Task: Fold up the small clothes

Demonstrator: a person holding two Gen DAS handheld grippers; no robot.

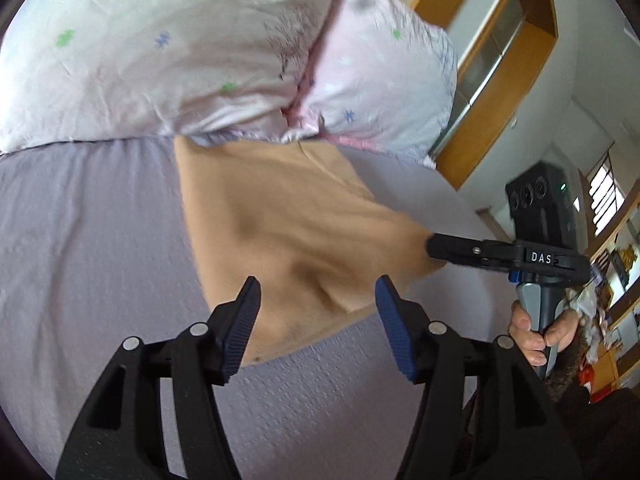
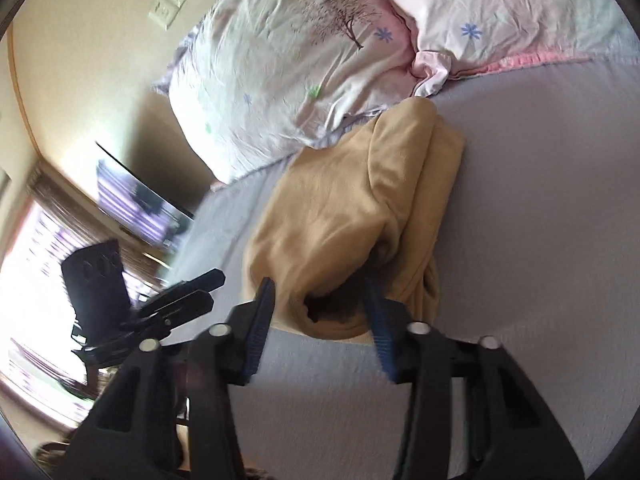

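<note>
Tan garment spread on the lavender bedsheet, far edge tucked against the two floral pillows at the head of the bed. Partly folded, with a layer doubled over along the right side in the right wrist view.

Left gripper hovering over the near edge of the cloth, blue pads spread wide, nothing between them. Seen from the right wrist view as a dark shape at the left, off the garment.

Right gripper low at the near hem, fingers apart in its own view, fabric bunched between them. From the left wrist view, tips look nearly together at the garment's right corner, possibly pinching it; blur makes that uncertain. Right hand wrapped round the grey handle.
</note>
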